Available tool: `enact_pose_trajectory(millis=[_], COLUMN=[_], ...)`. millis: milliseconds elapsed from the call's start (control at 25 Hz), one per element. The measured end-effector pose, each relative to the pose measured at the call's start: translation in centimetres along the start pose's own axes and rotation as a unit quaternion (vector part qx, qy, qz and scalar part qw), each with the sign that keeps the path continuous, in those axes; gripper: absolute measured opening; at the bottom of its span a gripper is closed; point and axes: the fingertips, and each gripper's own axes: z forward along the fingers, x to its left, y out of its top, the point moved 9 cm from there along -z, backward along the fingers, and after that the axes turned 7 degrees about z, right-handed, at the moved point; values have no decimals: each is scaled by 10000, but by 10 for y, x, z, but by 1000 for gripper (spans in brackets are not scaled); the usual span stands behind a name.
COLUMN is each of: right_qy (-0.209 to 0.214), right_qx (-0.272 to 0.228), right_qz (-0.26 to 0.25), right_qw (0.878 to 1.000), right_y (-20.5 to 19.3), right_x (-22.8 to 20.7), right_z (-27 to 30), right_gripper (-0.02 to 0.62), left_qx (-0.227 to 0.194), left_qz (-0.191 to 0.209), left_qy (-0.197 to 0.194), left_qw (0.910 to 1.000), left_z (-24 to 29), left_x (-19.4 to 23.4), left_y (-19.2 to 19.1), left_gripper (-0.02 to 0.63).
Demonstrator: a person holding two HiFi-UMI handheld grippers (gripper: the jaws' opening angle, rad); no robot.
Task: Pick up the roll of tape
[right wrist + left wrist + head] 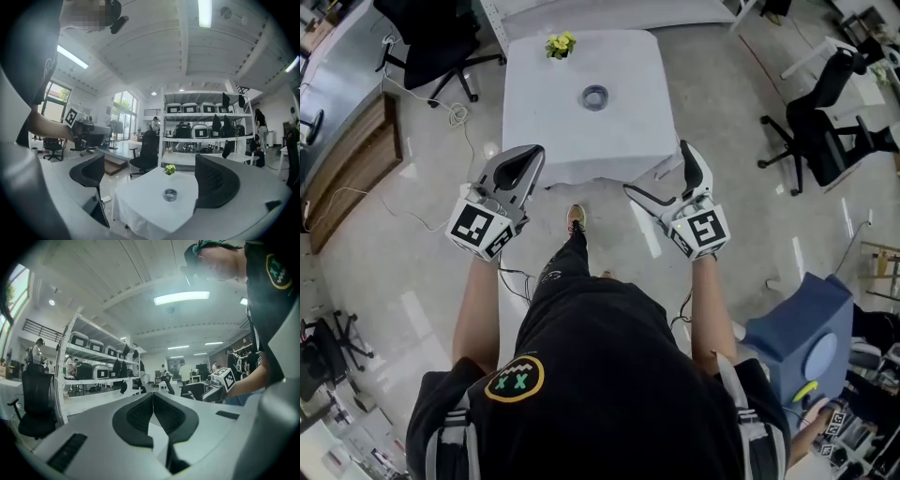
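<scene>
Left gripper (528,161) fingers pressed together, empty, right gripper (654,169) fingers spread wide, holding nothing, small grey roll of tape (594,97) lying on white-clothed table (544,112), upper centre, apart from both

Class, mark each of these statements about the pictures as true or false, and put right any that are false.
1. The grey roll of tape lies on the white-clothed table. True.
2. The right gripper is shut on the tape. False: its jaws stand apart and empty, away from the tape.
3. The left gripper has its jaws together. True.
4. The small yellow flowers touch the tape. False: they sit apart from it, near the table's far edge.
</scene>
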Motion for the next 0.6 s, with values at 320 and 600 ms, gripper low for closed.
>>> enact_pose_trajectory(millis=[320, 600], right_qy=[-93, -156], right_qx=[133, 321], right_qz=[-1, 11], right_qw=[9999, 9994], right_y=[14, 22], right_x=[-40, -61], right_z=[85, 139], right_gripper=[600, 600], left_qx=[-10, -48], left_qz=[-105, -257], left_qy=[-179, -201], left_qw=[9998, 9995], left_z=[48, 72], left_x=[86, 144], left_y=[-16, -30], left_gripper=[20, 20])
